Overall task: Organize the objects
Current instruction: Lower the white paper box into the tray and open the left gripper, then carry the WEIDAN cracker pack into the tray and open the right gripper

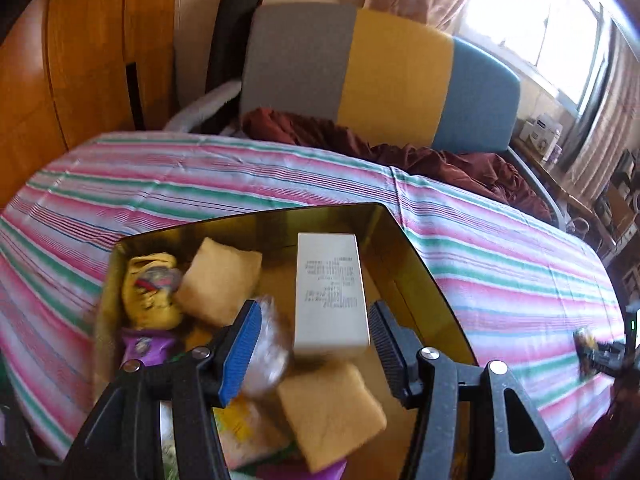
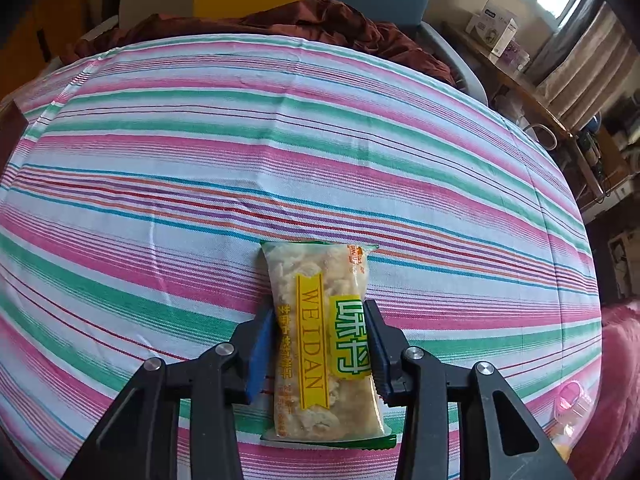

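**Snack pack getting pinched on the bed, box filling up on the other side**

Left wrist view: the left gripper [image 1: 314, 344] is hanging over the gold box [image 1: 404, 264] sitting on the striped sheet [image 1: 200, 184]. Its jaws are standing apart, gripping nothing. A white carton [image 1: 330, 292] is lying in the box right between them, but the pads aren't touching it. Yellow sponge-looking squares [image 1: 218, 280] and some blurry wrappers are sharing the box.

Right wrist view: the right gripper [image 2: 320, 350] is squeezing a snack pack [image 2: 320, 336] around its middle, both pads pressing into the sides. The pack is lying flat on the sheet, well apart from anything else. It's looking like clear film with green ends, a yellow label and pale puffy pieces inside.

My guess: it's feather-light, crinkly and slippery, and the contents are crushing easily. Gripping mid-length across the narrow sides seems right, gently.
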Available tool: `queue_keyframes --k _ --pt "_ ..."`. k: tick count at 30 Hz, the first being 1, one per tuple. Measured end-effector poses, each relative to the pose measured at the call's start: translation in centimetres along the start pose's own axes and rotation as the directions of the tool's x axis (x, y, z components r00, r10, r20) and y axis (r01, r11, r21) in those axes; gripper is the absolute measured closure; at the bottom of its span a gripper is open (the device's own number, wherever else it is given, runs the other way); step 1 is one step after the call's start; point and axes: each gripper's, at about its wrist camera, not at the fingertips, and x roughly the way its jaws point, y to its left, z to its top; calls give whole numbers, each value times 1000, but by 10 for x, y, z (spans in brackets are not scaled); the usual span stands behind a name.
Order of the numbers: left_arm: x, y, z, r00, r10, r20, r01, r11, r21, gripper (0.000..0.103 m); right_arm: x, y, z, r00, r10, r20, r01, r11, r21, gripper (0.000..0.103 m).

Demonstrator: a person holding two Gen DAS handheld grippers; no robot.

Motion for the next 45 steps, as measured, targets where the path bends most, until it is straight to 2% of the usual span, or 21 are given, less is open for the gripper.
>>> queue_keyframes --k 4,8,16,18,21,24,29,32,38,42,45 --pt "-21 4 -15 999 17 34 -18 1000 12 46 -5 8 1 999 -22 -36 22 1000 20 62" --pt "-36 9 -28 997 33 63 -35 999 27 46 -13 25 3 998 40 -56 -37 998 45 62" --pt "-55 23 -44 994 58 89 -59 998 7 46 -28 109 12 983 180 -46 -182 982 -40 62" --pt "-59 28 -47 994 66 91 -66 998 -3 46 -33 129 12 983 180 -39 -182 981 -66 62" --pt "-62 34 -52 992 84 96 -84 996 -9 46 -40 150 15 969 245 -33 -247 967 -61 62" --pt "-66 40 -56 990 101 102 -100 995 -15 45 -59 174 12 962 272 0 -271 960 -72 62" --pt "-71 50 -59 986 122 116 -117 992 -53 41 -94 205 28 942 321 98 -313 946 -86 62" --pt "-73 54 -60 983 139 118 -133 989 -64 40 -119 223 33 920 361 153 -348 932 -104 62" --pt "-75 60 -63 978 178 110 -170 982 -76 38 -145 275 42 874 438 209 -409 897 -169 62" --pt "-79 63 -65 972 204 115 -195 977 -81 37 -146 303 46 862 466 202 -434 882 -180 62" --pt "-83 65 -65 957 264 122 -254 963 -89 36 -139 319 50 865 464 188 -435 883 -177 61"
